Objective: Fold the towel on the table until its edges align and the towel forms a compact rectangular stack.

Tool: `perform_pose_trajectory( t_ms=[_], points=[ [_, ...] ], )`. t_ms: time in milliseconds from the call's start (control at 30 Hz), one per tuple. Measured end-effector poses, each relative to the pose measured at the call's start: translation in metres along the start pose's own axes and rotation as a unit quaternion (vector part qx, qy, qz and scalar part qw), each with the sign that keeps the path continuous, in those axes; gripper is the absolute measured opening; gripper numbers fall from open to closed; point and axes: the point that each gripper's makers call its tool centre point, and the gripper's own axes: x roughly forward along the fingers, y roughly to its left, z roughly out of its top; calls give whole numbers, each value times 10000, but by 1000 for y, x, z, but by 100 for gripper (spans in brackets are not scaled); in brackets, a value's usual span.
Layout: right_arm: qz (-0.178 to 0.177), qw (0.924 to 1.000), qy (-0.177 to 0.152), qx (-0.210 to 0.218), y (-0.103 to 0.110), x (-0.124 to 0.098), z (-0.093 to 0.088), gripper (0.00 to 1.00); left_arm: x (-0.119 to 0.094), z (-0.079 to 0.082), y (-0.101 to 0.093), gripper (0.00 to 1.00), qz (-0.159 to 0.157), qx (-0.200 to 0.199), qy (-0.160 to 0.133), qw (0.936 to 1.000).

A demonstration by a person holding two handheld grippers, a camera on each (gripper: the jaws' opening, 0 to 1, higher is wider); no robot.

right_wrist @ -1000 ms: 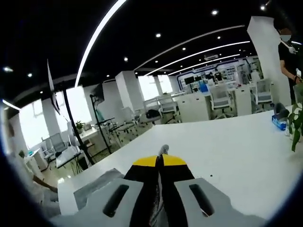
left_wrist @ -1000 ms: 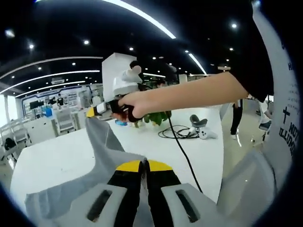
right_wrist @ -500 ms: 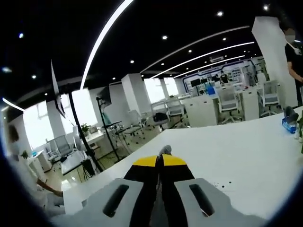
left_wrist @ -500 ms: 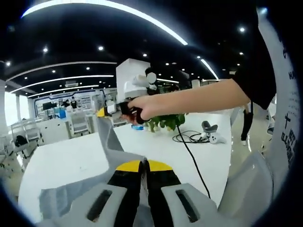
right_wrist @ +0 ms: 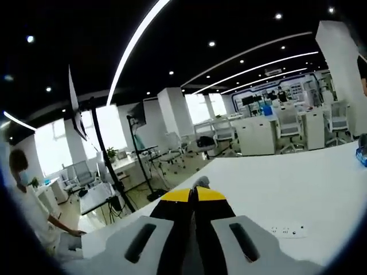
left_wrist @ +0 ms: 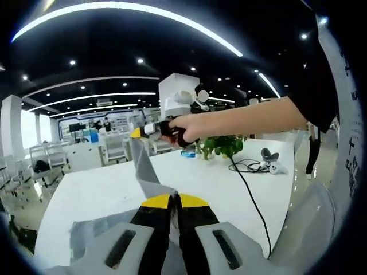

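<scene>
The left gripper (left_wrist: 175, 200) has its jaws pressed together on the grey towel (left_wrist: 144, 172), which rises in a taut strip above the white table (left_wrist: 86, 192) to the right gripper (left_wrist: 137, 132), held by a hand (left_wrist: 186, 127). The right gripper pinches a towel corner (right_wrist: 200, 182). A black cable (left_wrist: 252, 195) lies on the table.

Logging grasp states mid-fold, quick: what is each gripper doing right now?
Left gripper: shut on the grey towel.
Right gripper: shut on the towel, a bit of cloth poking out at its tips.
</scene>
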Motion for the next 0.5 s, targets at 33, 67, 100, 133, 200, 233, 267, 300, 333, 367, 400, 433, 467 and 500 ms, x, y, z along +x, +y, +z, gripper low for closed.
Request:
perform_pose_trajectory(
  t_ms=[33, 67, 100, 133, 200, 233, 267, 300, 333, 367, 400, 433, 467, 500],
  points=[
    [32, 10000, 3, 1, 4, 5, -1, 0, -2, -1, 4, 3, 33, -5, -2, 10000],
    [62, 10000, 7, 3, 7, 8, -1, 0, -5, -2, 9, 3, 81, -17, 4, 10000],
    [81, 10000, 13, 1, 9, 11, -2, 0, -7, -2, 12, 3, 110, -18, 5, 9999],
    [104, 9999, 24, 0, 12, 16, -3, 0, -9, -3, 15, 3, 125, -28, 11, 9999],
    [149, 9999, 48, 30, 18, 23, -6, 0, -14, -5, 21, 3, 171, -30, 20, 9998],
    [162, 9998, 63, 30, 19, 26, -8, 0, -16, -6, 25, 3, 198, -20, 32, 9998],
    [183, 9998, 86, 26, 22, 29, -10, 0, -17, -8, 27, 3, 226, -12, 43, 9997],
    [197, 9998, 102, 24, 23, 31, -11, 0, -19, -10, 31, 3, 254, -17, 47, 9997],
    [215, 9997, 119, 23, 25, 33, -12, 0, -20, -11, 33, 3, 272, -20, 48, 9996],
    [227, 9996, 148, 16, 26, 35, -14, 0, -21, -13, 36, 3, 305, -26, 56, 9995],
    [234, 9996, 168, 13, 27, 36, -15, 0, -22, -15, 38, 3, 324, -31, 63, 9995],
    [253, 9995, 189, -3, 28, 37, -17, 0, -23, -16, 40, 3, 352, -63, 69, 9993],
    [259, 9994, 208, -9, 29, 38, -18, 0, -23, -17, 41, 3, 359, -74, 69, 9993],
    [272, 9994, 235, -17, 30, 39, -20, 0, -24, -18, 42, 3, 370, -96, 76, 9992]
  ],
)
